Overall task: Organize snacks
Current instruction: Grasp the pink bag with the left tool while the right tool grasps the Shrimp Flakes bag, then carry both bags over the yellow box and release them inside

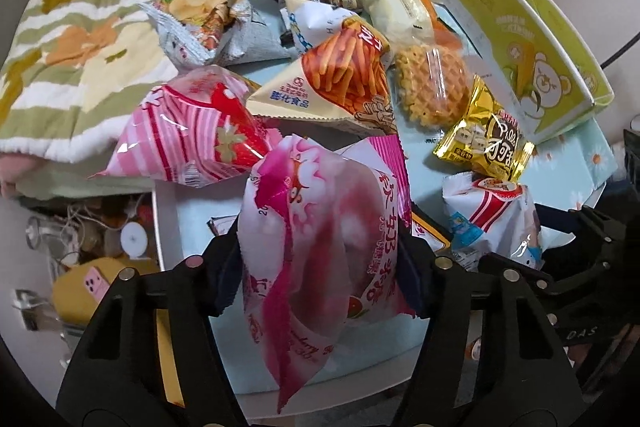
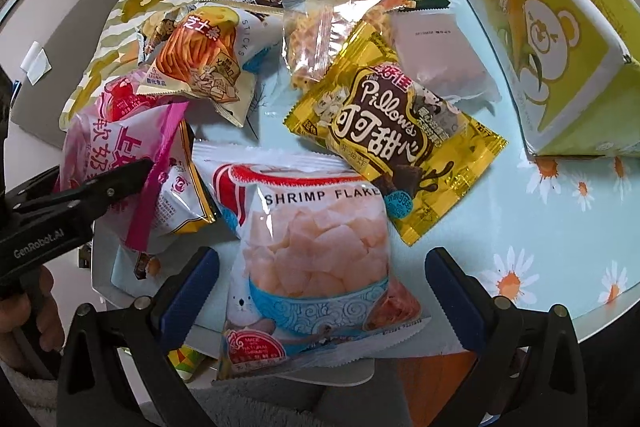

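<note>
My left gripper [image 1: 320, 267] is shut on a pink and white snack bag [image 1: 320, 227], which stands crumpled between the pads at the table's near edge. In the right wrist view one of its black fingers [image 2: 120, 183] clamps that same pink bag [image 2: 124, 143] at the left. My right gripper [image 2: 320, 263] is open over a shrimp flakes bag [image 2: 316, 239]. The bag lies between its blue pads with a gap on both sides. The shrimp flakes bag [image 1: 492, 223] also shows low on the right in the left wrist view.
Several snack bags are piled on the daisy-print table [image 2: 540, 227]: a gold Pillows bag [image 2: 400, 131], a cheese sticks bag [image 2: 200, 59] and a pink striped bag [image 1: 188, 135]. A green bear box [image 2: 560, 47] stands at the right. A flowered blanket [image 1: 80, 47] lies behind.
</note>
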{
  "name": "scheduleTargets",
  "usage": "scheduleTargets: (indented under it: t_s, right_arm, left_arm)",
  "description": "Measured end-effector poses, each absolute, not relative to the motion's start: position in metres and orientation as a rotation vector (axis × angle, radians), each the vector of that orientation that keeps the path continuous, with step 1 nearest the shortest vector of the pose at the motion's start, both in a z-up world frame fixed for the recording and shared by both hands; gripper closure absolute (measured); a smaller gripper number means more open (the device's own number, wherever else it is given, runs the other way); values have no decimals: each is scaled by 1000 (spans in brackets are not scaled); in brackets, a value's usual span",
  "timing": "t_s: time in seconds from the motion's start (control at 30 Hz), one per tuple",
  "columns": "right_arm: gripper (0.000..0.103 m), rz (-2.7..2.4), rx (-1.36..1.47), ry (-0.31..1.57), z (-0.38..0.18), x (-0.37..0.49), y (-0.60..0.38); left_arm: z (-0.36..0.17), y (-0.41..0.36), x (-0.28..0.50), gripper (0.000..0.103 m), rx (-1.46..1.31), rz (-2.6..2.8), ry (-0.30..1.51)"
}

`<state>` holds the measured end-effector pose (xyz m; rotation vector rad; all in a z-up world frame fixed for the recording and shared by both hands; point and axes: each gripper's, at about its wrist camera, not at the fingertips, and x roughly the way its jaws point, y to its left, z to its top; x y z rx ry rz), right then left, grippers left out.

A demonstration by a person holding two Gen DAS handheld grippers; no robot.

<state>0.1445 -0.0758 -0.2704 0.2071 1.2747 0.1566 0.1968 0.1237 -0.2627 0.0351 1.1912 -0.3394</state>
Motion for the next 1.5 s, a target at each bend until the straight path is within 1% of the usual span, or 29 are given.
scheduleTargets:
  t_s: [0.07, 0.13, 0.23, 0.3, 0.37, 0.4, 0.47, 0.73, 0.9, 1.07, 1.27, 1.5]
  right_arm:
    - [1, 169, 212, 1274, -271, 148, -75]
    - [5, 187, 223, 1281, -274, 151, -74]
    - [16, 209, 223, 1298, -279, 153, -71]
    - [29, 218, 213, 1310, -282, 155, -69]
    - [32, 229, 204, 1304, -282, 154, -67]
    - [38, 236, 200, 1301, -281, 153, -66]
    - [42, 250, 195, 1300, -278, 153, -65]
    - [42, 283, 247, 1220, -235, 145, -63]
    - [42, 297, 261, 1131, -197, 147, -66]
    - [42, 299, 265, 1019, -158, 156, -89]
    - [42, 248, 218, 924, -127, 168, -139]
    - [42, 176, 181, 867, -107, 174, -224]
  left_arm:
    - [-260, 127, 195, 45, 31, -327, 1185]
    - [-258, 129, 194, 46, 22, -317, 1186]
    - [-254, 132, 191, 46, 6, -305, 1180]
    - [-251, 133, 188, 46, 2, -296, 1175]
    - [-249, 135, 185, 46, -6, -291, 1171]
    - [-246, 135, 183, 46, -8, -287, 1168]
    - [-241, 137, 180, 46, -13, -283, 1158]
    - [-197, 146, 173, 46, -42, -292, 1062]
    - [-163, 148, 181, 46, -57, -308, 978]
    - [-136, 137, 192, 46, -45, -304, 918]
    - [-113, 97, 204, 46, -47, -295, 863]
    - [-97, 4, 224, 46, -76, -330, 826]
